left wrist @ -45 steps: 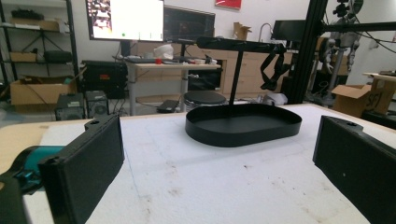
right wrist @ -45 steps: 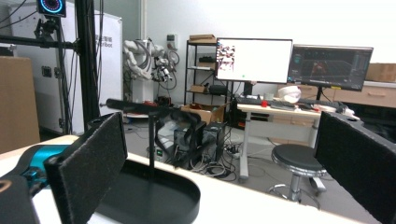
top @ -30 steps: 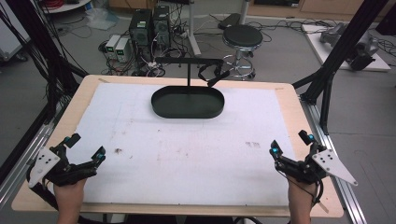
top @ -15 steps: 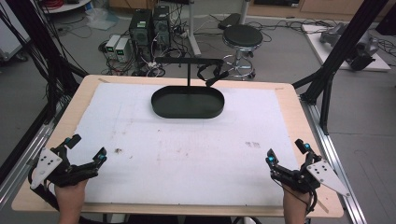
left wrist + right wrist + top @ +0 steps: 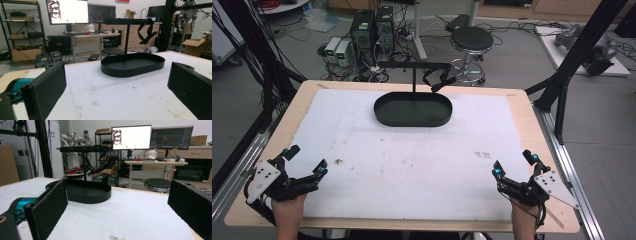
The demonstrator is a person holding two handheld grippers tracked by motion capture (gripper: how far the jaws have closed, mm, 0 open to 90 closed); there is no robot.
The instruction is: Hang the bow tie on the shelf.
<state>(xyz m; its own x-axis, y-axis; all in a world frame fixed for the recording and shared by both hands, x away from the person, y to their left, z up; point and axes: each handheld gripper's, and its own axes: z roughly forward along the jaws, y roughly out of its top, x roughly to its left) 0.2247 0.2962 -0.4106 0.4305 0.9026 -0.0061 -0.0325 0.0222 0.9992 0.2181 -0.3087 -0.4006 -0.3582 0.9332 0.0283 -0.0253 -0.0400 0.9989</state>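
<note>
Two hand-held grippers rest at the near corners of the white table mat (image 5: 412, 165), each with its jaws spread wide and nothing between them. The left gripper (image 5: 305, 161) lies low at the near-left edge and the right gripper (image 5: 514, 163) at the near-right edge; both point forward toward the middle of the table, a stance that reads as a ready position, keeping the working area between them unobstructed. The object nearest their line of aim is the black oval tray (image 5: 413, 110), which stands at the far centre of the mat, well apart from both grippers. A thin post rises from the tray and carries a horizontal bar (image 5: 414, 65); a black strap-like item (image 5: 438, 80) hangs from the bar's right portion, clear of the tray floor, which appears bare. In the left gripper view the tray (image 5: 133, 64) sits between the two black jaws, slightly right of centre, and the hanging item (image 5: 147, 31) dangles above its rim. In the right gripper view the tray (image 5: 86, 191) lies toward the left jaw. The hanging height plausibly keeps the item reachable from either side.
</note>
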